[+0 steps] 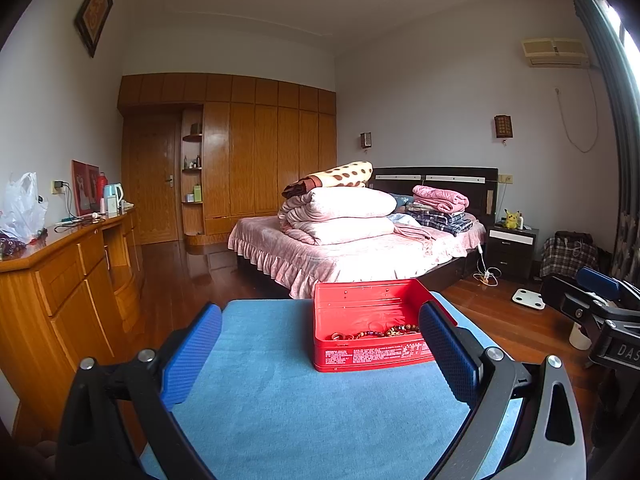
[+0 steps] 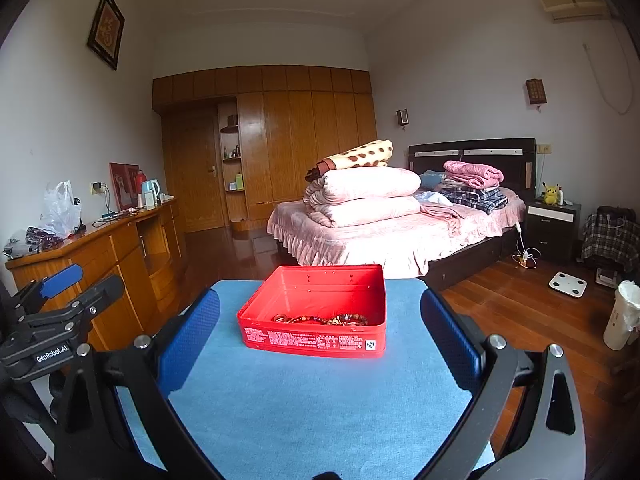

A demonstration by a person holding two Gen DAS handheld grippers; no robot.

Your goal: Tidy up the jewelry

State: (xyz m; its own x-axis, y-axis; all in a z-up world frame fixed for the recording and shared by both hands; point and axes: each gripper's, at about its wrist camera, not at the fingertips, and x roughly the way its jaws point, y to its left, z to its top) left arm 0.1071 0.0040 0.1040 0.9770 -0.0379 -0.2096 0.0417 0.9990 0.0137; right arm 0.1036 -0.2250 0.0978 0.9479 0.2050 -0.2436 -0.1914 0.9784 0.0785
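A red tin box (image 2: 316, 312) sits lidless on a blue mat (image 2: 312, 408), toward the mat's far edge; inside it, along the near wall, lies a tangle of beaded bracelets (image 2: 324, 319) in brown, amber and dark tones; white print covers the box's near outer wall. The right gripper (image 2: 320, 344) hangs just short of the box on its near side, its blue-padded fingers (image 2: 190, 336) spread wide and holding nothing; the left gripper (image 1: 320, 354) hovers near the box too, with the box off toward its right finger, jaws likewise wide apart and empty. Beyond the box stands a bed (image 2: 392, 236) stacked with folded pink quilts (image 2: 364, 196); left of the box runs a wooden dresser (image 2: 104, 248); behind the bed rises a wooden wardrobe (image 2: 280, 136).
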